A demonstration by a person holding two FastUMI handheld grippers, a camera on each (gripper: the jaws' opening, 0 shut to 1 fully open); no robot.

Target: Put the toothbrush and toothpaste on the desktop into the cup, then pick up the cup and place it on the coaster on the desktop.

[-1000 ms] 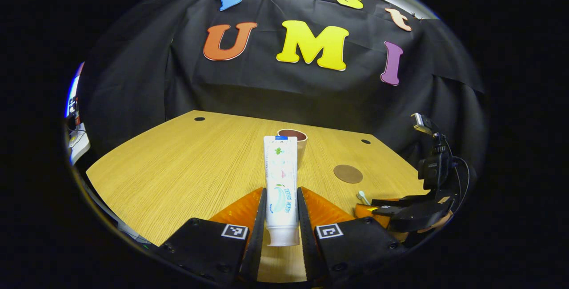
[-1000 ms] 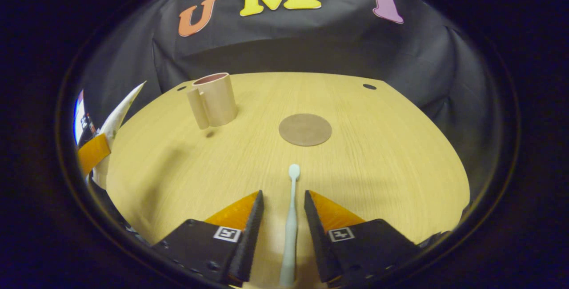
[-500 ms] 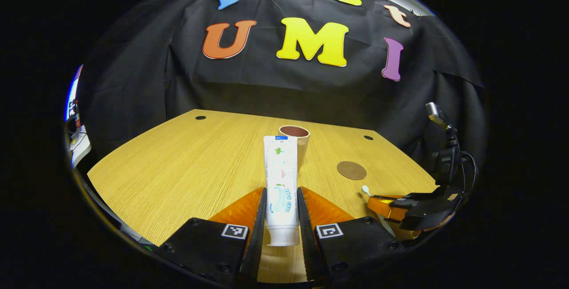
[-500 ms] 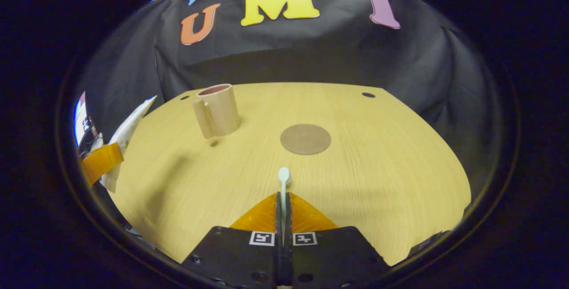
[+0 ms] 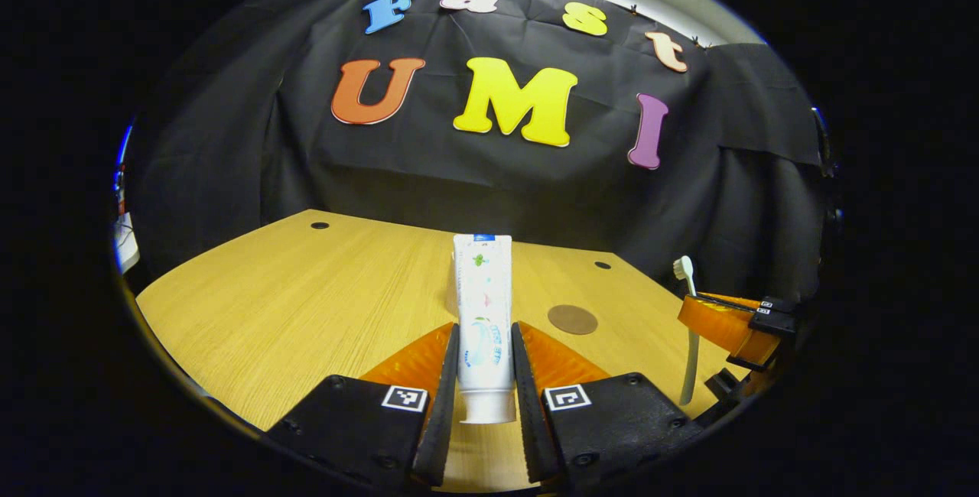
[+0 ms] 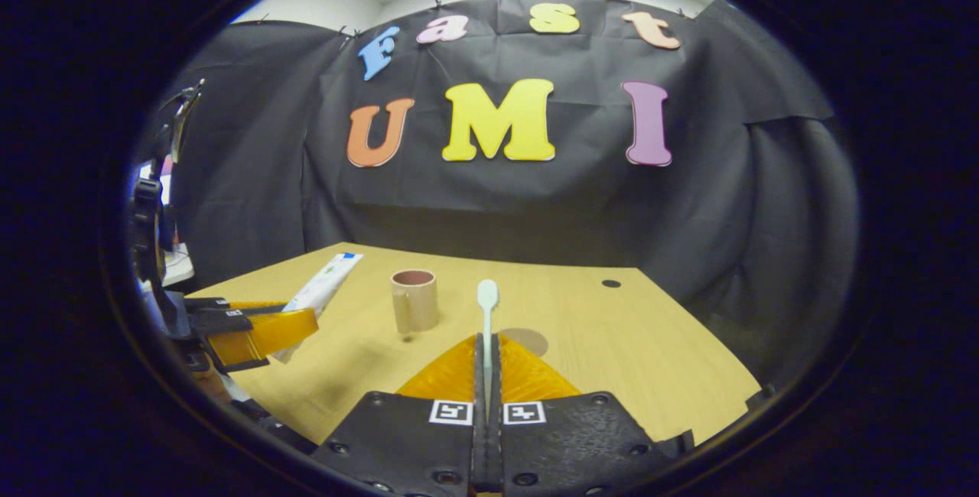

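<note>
Both tongs pinch: left [image 5: 485, 344] toothpaste [image 5: 482, 306], right [image 6: 486, 355] toothbrush [image 6: 486, 313], seemingly airborne.

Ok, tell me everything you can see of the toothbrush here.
The toothbrush is slim, pale and plastic-looking, with a small rounded head at the top. The right gripper has its jaws shut on the handle, so it is off the desk. In the left gripper view it stands near upright, head up, its lower handle hanging below the jaws. The cup stands apart, to its left in the right gripper view.
</note>
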